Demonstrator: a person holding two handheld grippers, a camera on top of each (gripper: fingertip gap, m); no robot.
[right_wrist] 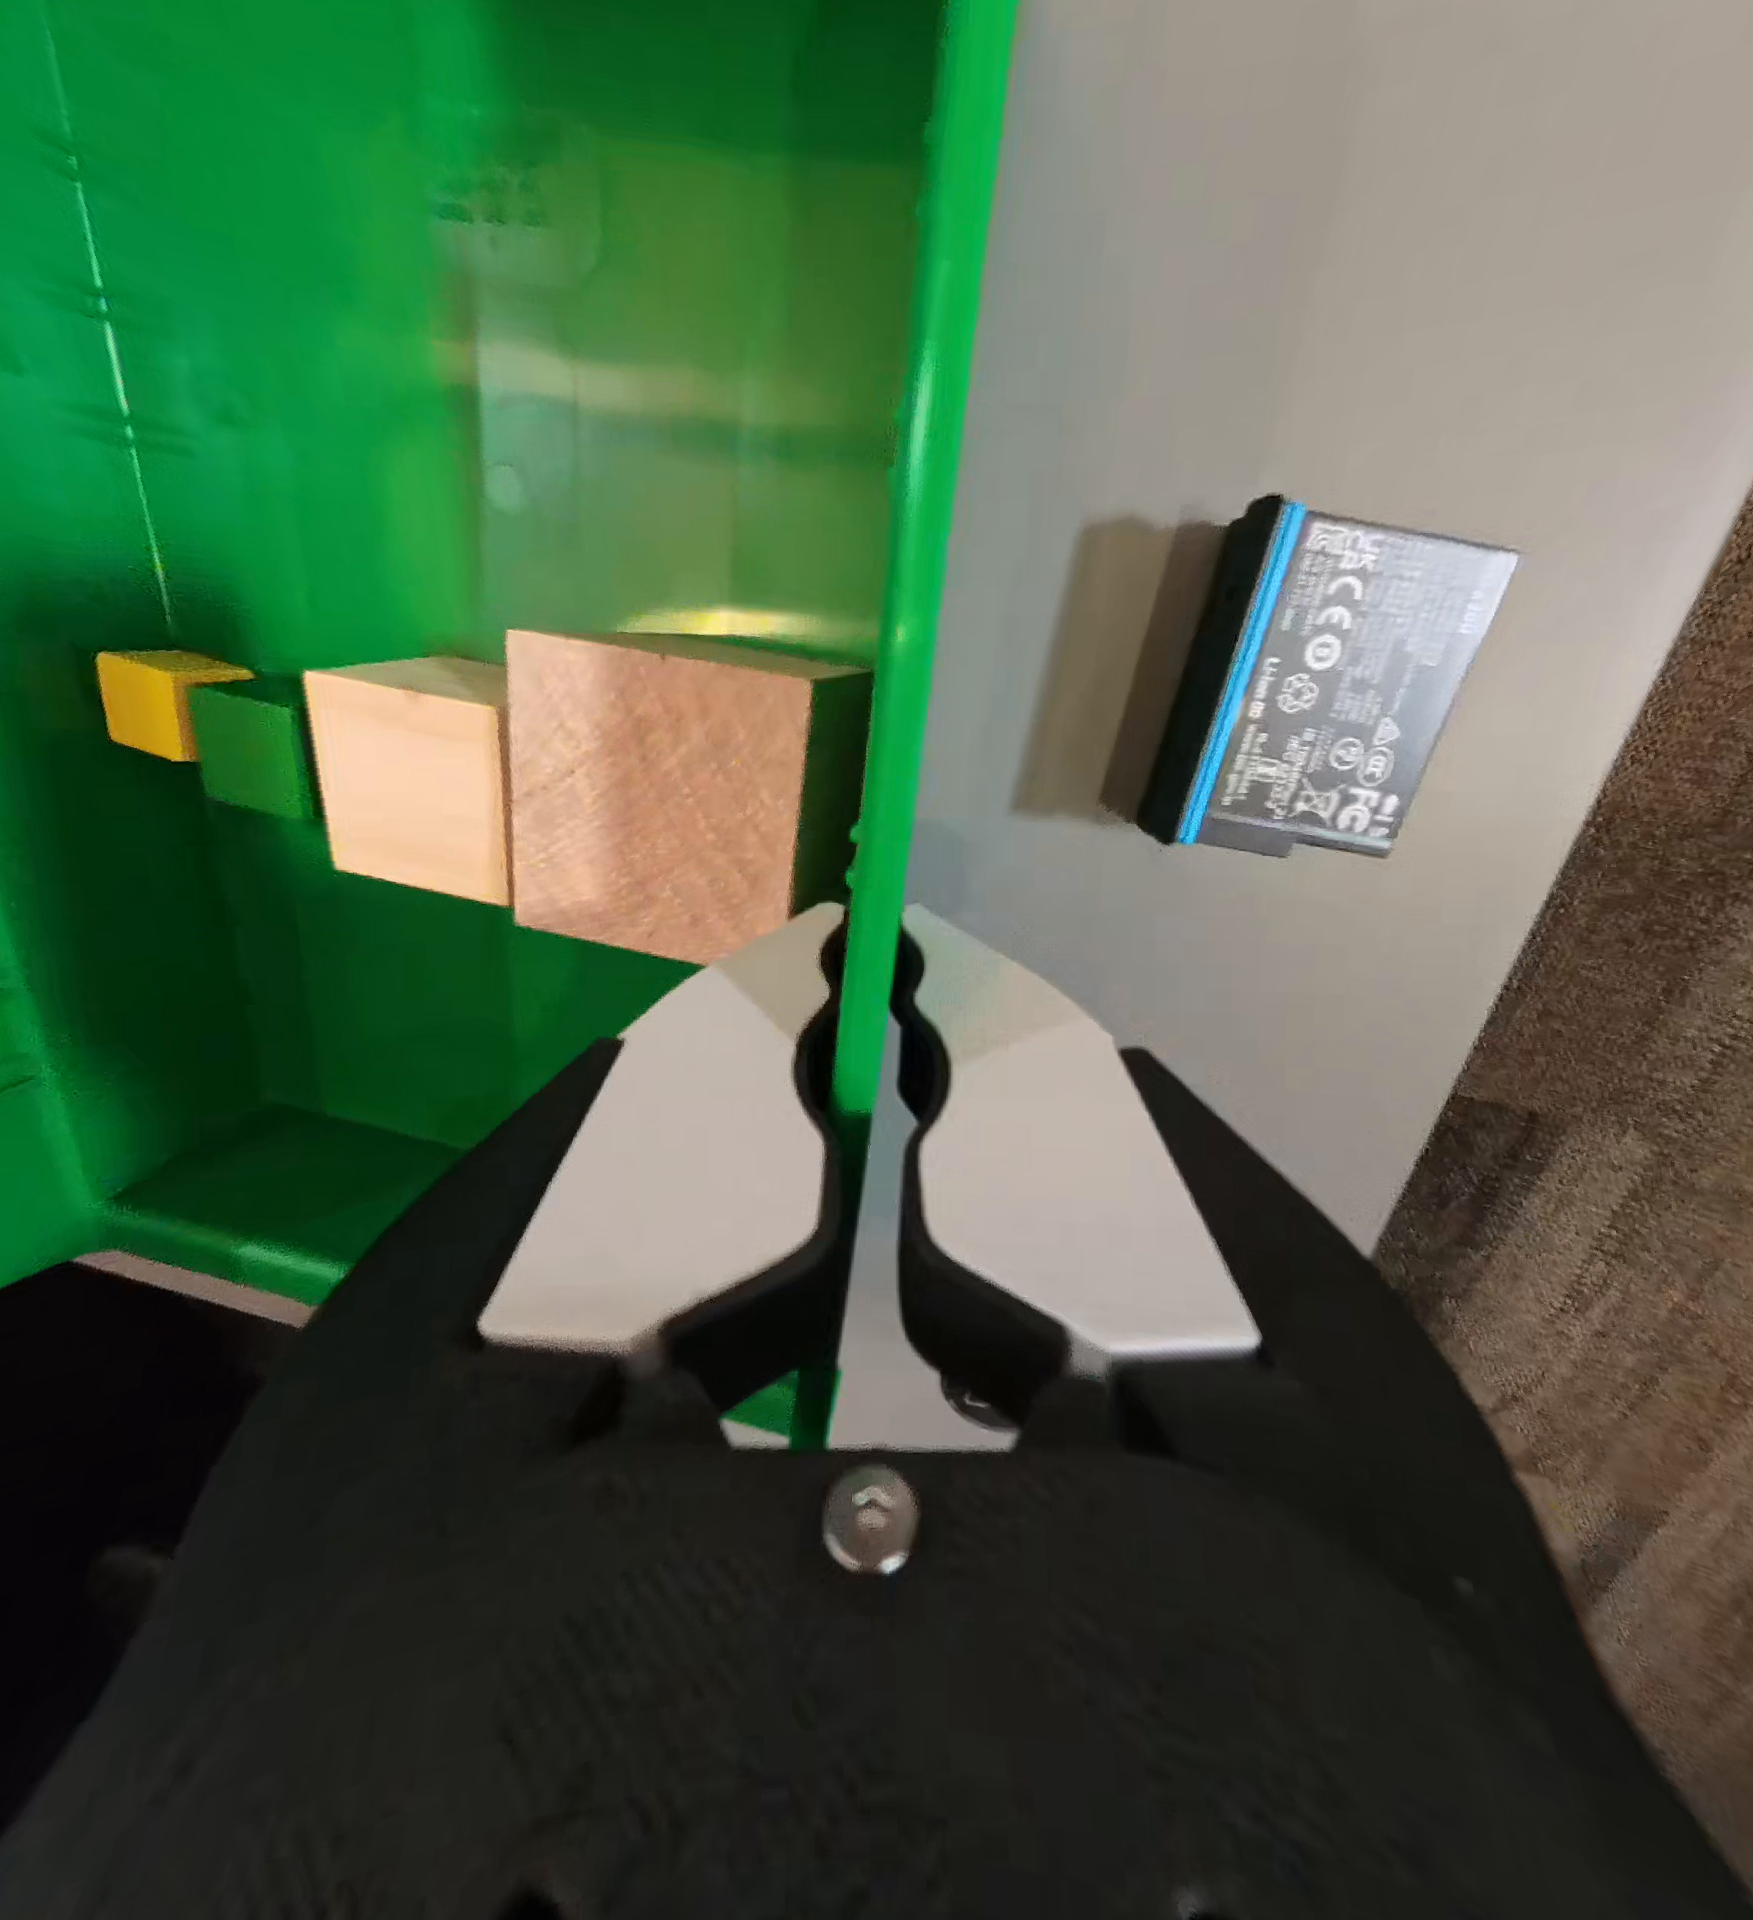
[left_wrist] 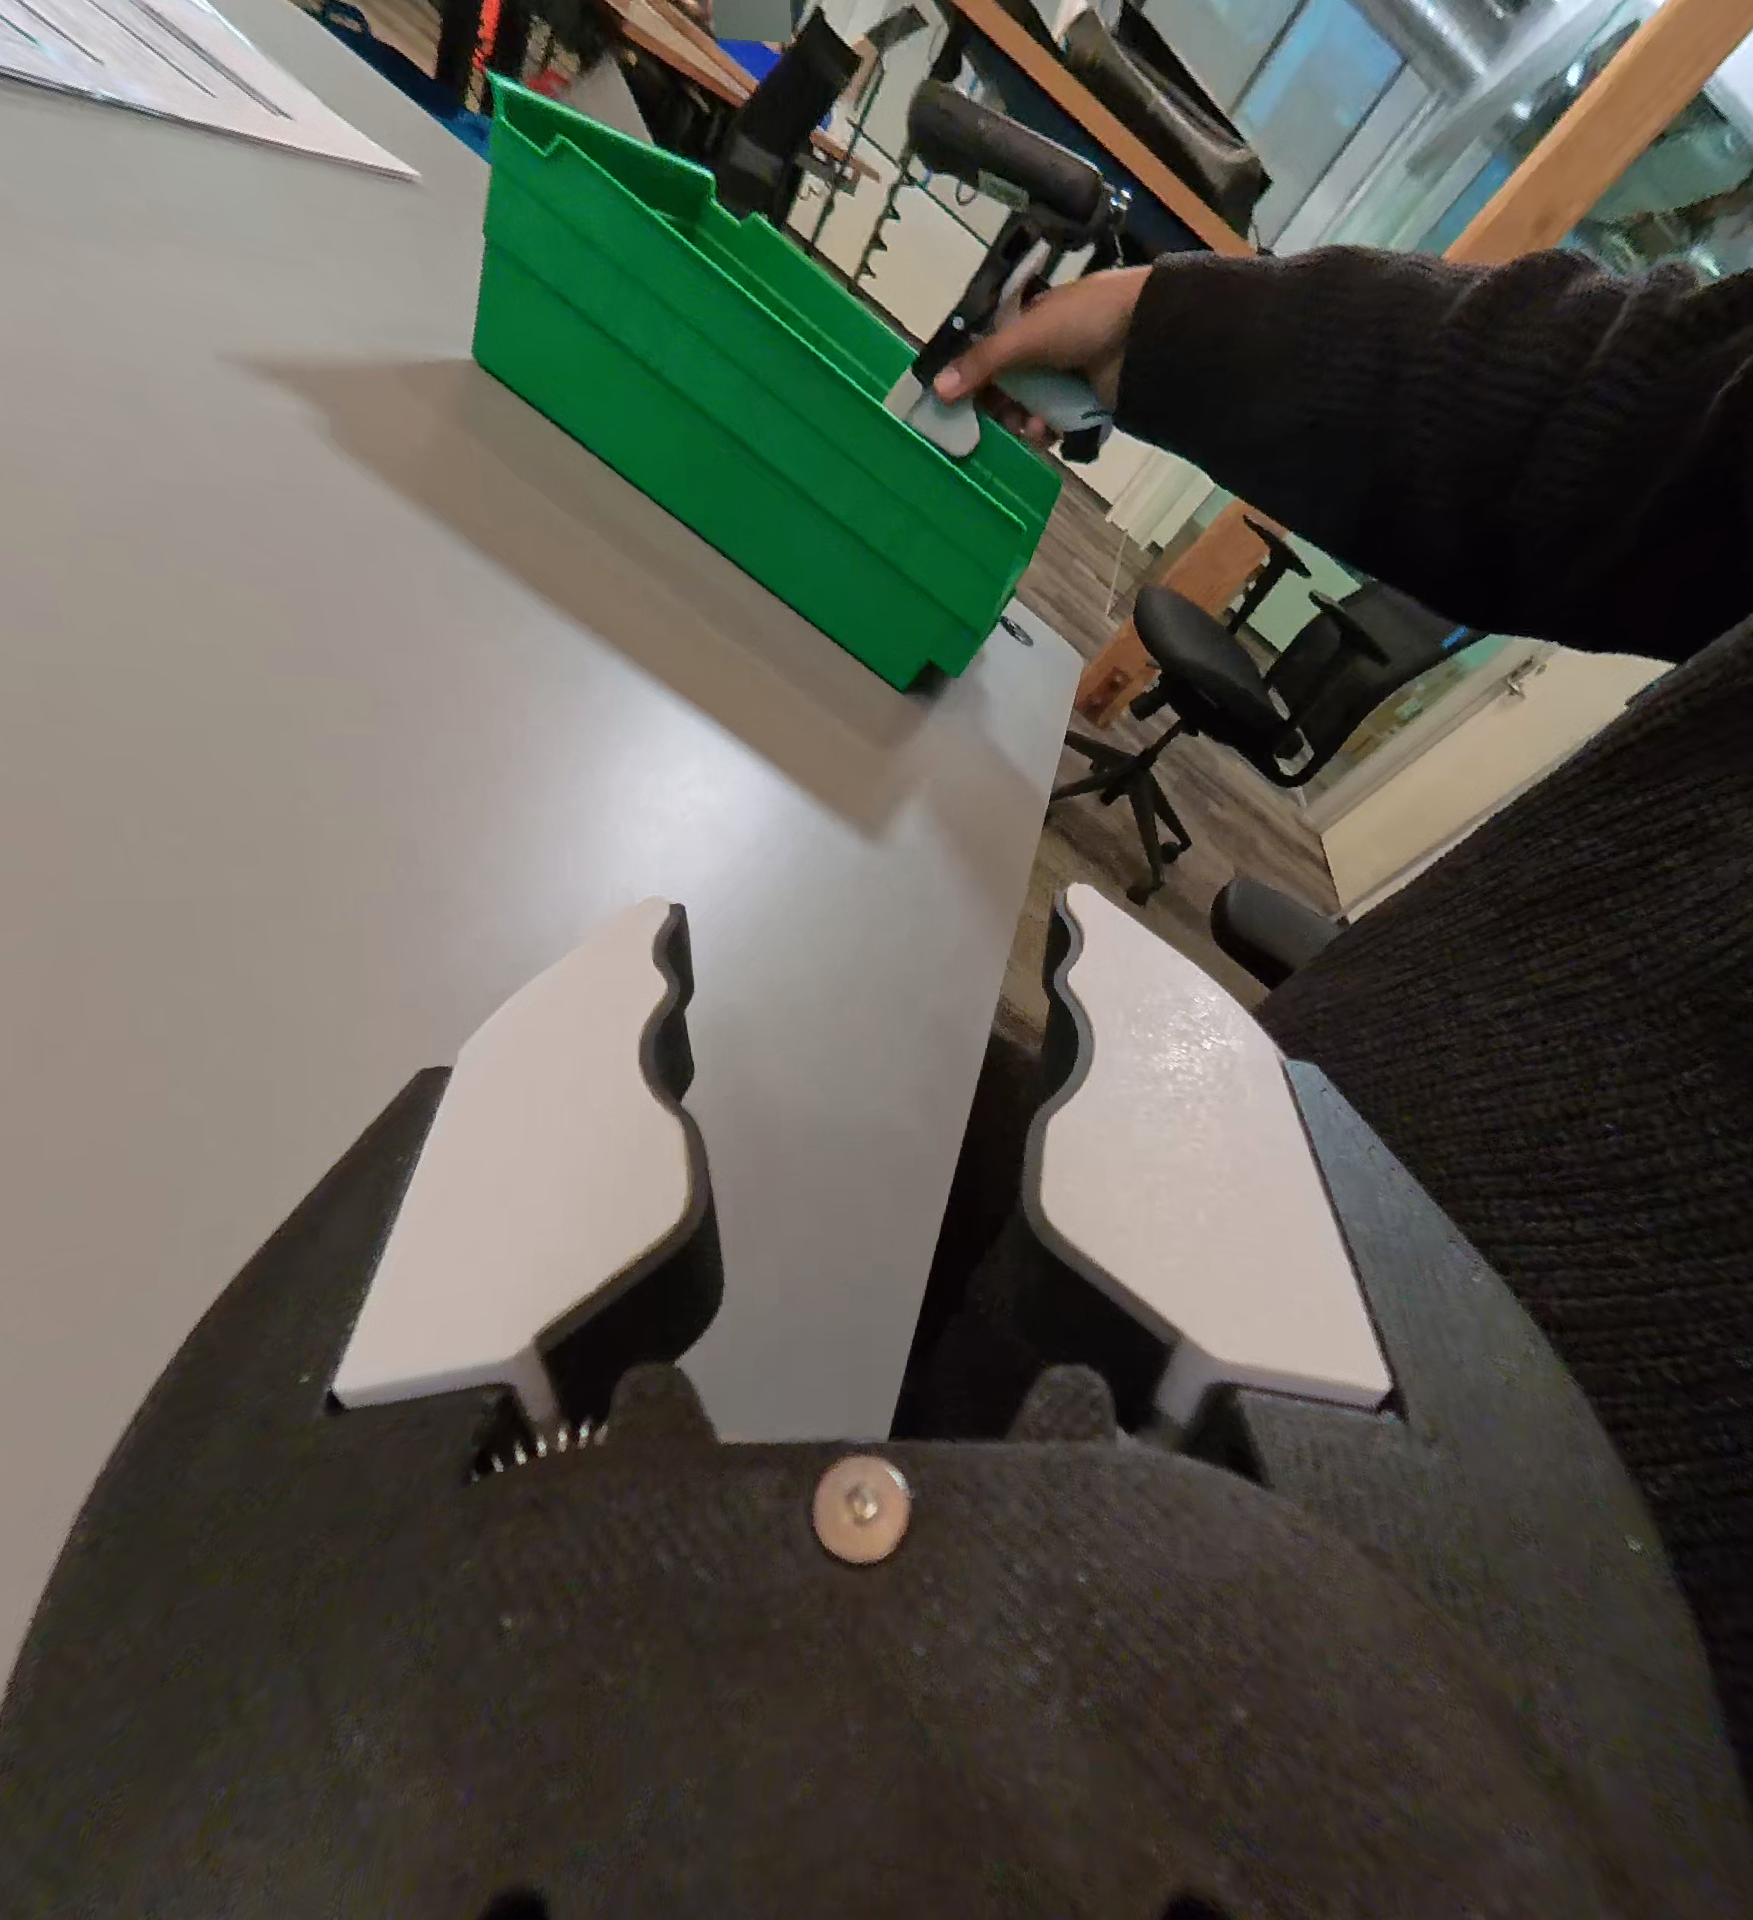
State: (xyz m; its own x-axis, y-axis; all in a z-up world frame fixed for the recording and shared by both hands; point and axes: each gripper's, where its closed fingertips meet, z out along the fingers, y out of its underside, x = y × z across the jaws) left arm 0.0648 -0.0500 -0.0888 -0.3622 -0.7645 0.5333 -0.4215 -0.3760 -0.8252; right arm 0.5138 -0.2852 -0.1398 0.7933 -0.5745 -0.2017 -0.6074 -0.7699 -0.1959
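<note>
Small printed text and certification symbols cover the label face of a black battery pack [right_wrist: 1355, 707] with a blue stripe, lying on the grey table [right_wrist: 1267, 312].

The room is bright with soft light from above. The green bin [left_wrist: 747, 436] throws a wide, pale shadow on the table [left_wrist: 228, 779], toward the near side. A shiny patch sits on one finger [left_wrist: 1178, 1049] of the left claw [left_wrist: 872, 935]. In the right wrist view the bin floor [right_wrist: 560, 343] shows pale glare, and the blocks look a bit smeared. The black battery [right_wrist: 1329, 686] casts a small shadow. Straight lines bend near the picture edges
</note>
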